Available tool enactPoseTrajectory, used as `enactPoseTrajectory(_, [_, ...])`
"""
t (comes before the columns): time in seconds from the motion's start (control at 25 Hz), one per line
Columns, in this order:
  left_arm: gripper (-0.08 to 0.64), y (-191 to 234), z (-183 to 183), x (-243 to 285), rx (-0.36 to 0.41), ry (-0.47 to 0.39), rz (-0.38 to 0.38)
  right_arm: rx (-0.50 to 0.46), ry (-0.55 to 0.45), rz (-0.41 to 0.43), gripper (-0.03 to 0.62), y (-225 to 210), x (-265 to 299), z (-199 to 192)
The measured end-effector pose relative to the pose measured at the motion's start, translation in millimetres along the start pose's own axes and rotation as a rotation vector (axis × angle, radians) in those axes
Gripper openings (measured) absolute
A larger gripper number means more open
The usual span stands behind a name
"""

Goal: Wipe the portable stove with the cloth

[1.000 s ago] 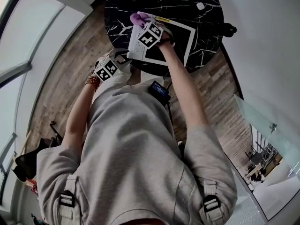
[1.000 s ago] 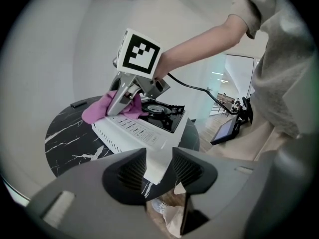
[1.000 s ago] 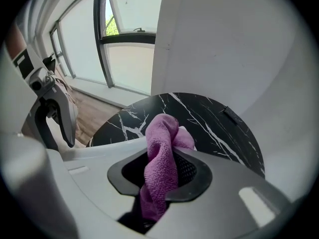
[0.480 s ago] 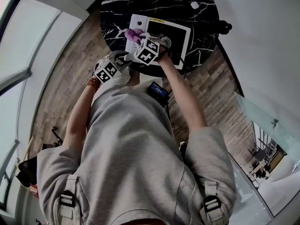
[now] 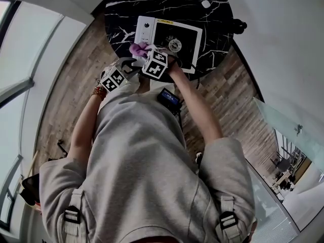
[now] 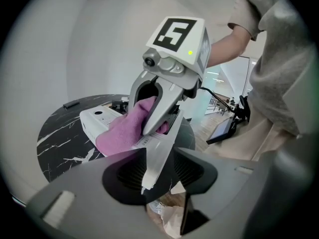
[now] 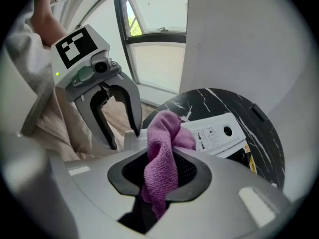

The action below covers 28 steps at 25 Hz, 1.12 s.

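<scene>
between the right tongs (image 7: 159,176), clamped nearly shut, a bunched purple cloth (image 7: 167,133) pokes out as a soft pad at the near left corner of the portable stove (image 5: 145,27). just beside it the left tongs (image 7: 124,136) stand apart with nothing in them. the cloth looks light, limp and grippy, so a pinch at its bunched middle suits. the stove seems stiff but light and may skate on the glossy bench (image 5: 121,14); steady it by its side wall.
</scene>
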<state>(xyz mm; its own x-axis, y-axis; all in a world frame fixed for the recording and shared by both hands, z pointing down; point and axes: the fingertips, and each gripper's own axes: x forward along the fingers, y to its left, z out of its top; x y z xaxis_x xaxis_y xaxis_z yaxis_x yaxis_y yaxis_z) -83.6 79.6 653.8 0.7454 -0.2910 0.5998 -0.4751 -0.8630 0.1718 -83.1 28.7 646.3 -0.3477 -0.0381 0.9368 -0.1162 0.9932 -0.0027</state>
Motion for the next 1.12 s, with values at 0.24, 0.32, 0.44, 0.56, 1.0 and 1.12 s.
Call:
enactPoseTrajectory(0.24, [0.159,-8,8,-4,0.039,-0.007,-0.018,-0.08,-0.014,0.158,0.106,26,-10,-2])
enactPoseTrajectory(0.32, [0.155,-10,19,-9,0.05,-0.037,-0.021,-0.064,-0.074,0.223,0.106,28,-22,1])
enactPoseTrajectory(0.44, [0.14,-8,41,-19,0.049,-0.111,-0.013,0.016,-0.245,0.166,0.109,8,-49,9])
enactPoseTrajectory(0.56, [0.117,6,69,-26,0.037,-0.191,0.031,0.127,-0.45,0.025,0.109,-23,-90,13])
enactPoseTrajectory(1.0, [0.0,52,176,-36,0.07,-0.379,0.261,0.46,-0.808,-0.604,0.107,-76,-233,-47])
enactPoseTrajectory(1.12, [0.0,46,182,-29,0.081,-0.372,0.251,0.526,-0.78,-0.67,0.1,-71,-231,-66])
